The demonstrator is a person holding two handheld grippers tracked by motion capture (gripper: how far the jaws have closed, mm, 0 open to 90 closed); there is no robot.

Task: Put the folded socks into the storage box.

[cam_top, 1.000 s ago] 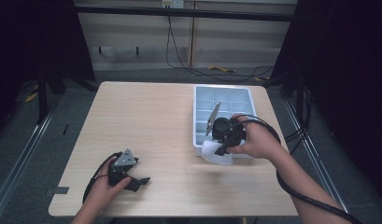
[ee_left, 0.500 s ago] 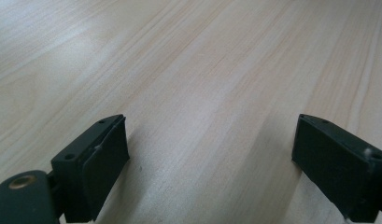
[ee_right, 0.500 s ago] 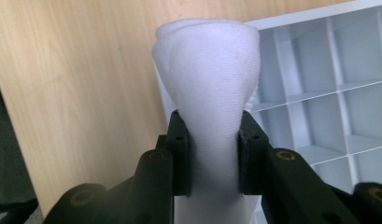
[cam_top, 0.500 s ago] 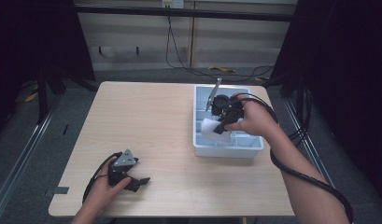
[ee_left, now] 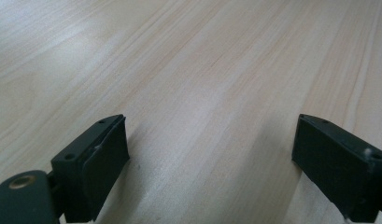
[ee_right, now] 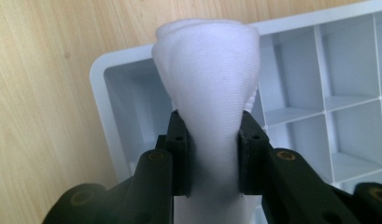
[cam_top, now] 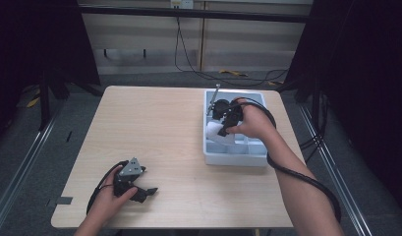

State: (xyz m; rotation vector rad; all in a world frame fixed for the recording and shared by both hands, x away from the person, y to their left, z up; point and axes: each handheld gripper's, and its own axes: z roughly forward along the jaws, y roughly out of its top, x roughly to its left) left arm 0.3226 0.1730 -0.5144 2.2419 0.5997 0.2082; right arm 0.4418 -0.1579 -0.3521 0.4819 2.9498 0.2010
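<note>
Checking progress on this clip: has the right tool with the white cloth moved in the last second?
Yes. The right tool, shut on the rolled white cloth, has moved from the divided tray's near edge toward its far end.

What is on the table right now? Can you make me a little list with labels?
table: light wood
tray: pale grey, split into compartments, on the table's right side
white cloth: rolled, pinched between the right gripper's jaws above a corner compartment of the tray
right gripper: shut on the white cloth, over the tray
left gripper: jaws wide open with nothing between them, resting low at the table's near left
</note>
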